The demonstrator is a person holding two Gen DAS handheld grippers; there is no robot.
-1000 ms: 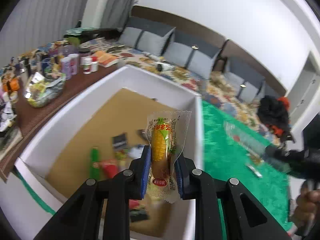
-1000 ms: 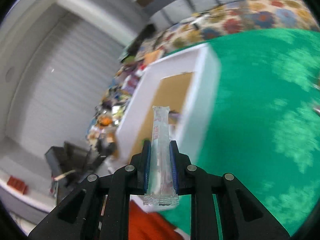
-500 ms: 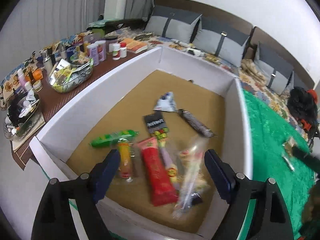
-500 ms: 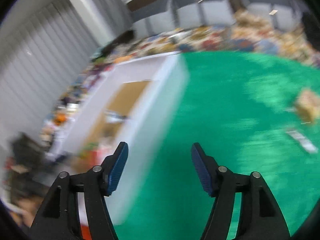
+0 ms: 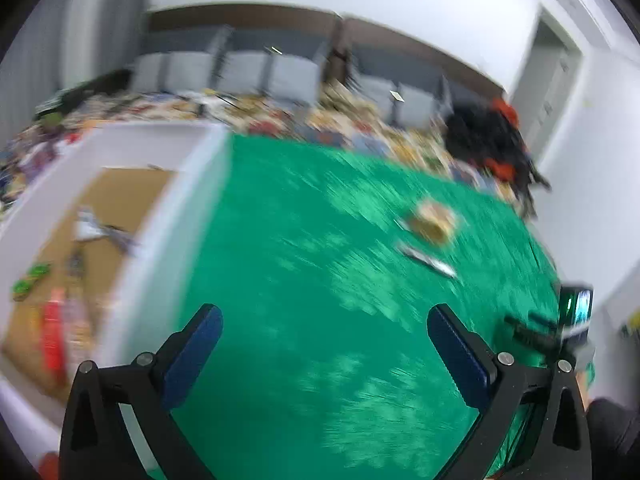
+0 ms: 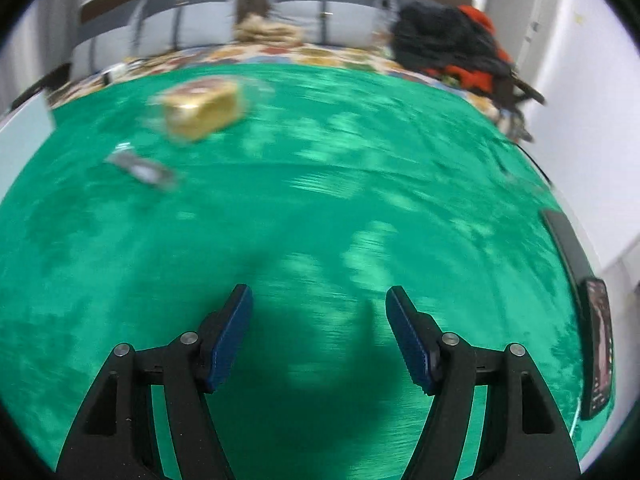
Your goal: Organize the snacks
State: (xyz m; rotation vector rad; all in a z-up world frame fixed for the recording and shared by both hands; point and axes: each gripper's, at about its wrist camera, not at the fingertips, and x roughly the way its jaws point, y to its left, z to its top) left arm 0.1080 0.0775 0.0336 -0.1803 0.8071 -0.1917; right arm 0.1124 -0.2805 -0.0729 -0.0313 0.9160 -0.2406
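Note:
A white box (image 5: 188, 216) with a brown floor holds several snack packets at the left of the left wrist view. On the green cloth (image 5: 320, 280) lie a wrapped yellow bread loaf (image 5: 432, 222) and a thin silvery packet (image 5: 426, 260). My left gripper (image 5: 324, 318) hangs over the cloth right of the box, its jaws opening wide with nothing between them. The right gripper (image 6: 319, 300) is open and empty over bare green cloth (image 6: 320, 200). The bread loaf (image 6: 202, 110) and the silvery packet (image 6: 140, 168) lie far ahead to its left. Both views are blurred.
A black and orange pile of clothes (image 6: 448, 40) lies at the far right edge of the cloth. A phone (image 6: 598, 344) rests at the right edge. Grey cushions (image 5: 280, 72) line the back wall. The box's corner (image 6: 24, 128) shows at the left.
Both grippers let go of their snacks, the corn packet and the clear stick, and stand open. Both swung right, away from the box, and now look over the green cloth.

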